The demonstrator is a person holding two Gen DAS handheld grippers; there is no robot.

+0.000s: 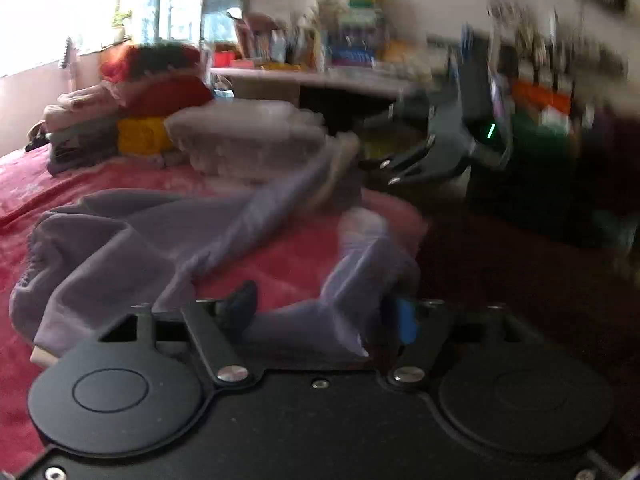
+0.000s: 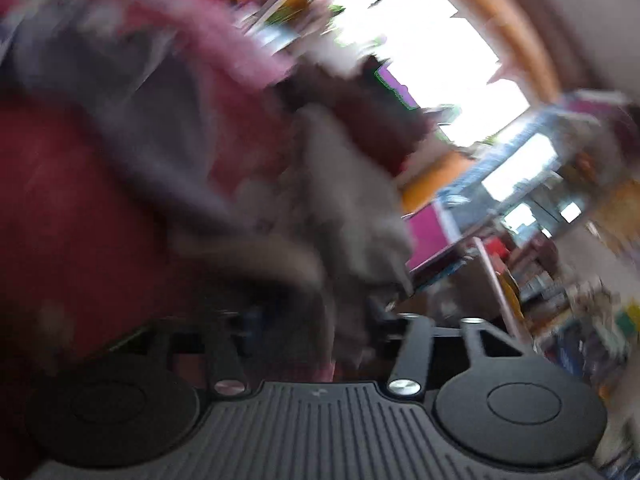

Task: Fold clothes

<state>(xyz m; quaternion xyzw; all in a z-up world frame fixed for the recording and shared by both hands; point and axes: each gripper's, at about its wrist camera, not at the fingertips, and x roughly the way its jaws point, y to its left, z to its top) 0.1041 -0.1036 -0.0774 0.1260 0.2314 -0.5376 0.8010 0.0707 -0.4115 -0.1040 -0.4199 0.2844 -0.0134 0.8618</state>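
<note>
Lavender trousers (image 1: 120, 236) lie spread on the red bedspread (image 1: 280, 264) in the left wrist view. One leg (image 1: 360, 280) rises between the fingers of my left gripper (image 1: 322, 310), which stand wide apart and open around it. The other leg (image 1: 264, 216) stretches taut up to my right gripper (image 1: 360, 160), which is shut on its cuff above the far side of the bed. The right wrist view is heavily blurred. There, greyish-lavender cloth (image 2: 312, 248) is bunched between the fingers of my right gripper (image 2: 316, 316).
Stacks of folded clothes (image 1: 248, 140) and a red and yellow pile (image 1: 152, 96) sit at the back of the bed. Behind them is a cluttered desk (image 1: 340, 76). The bed's edge (image 1: 420, 232) drops to a dark floor on the right. A bright window (image 2: 420, 48) is behind.
</note>
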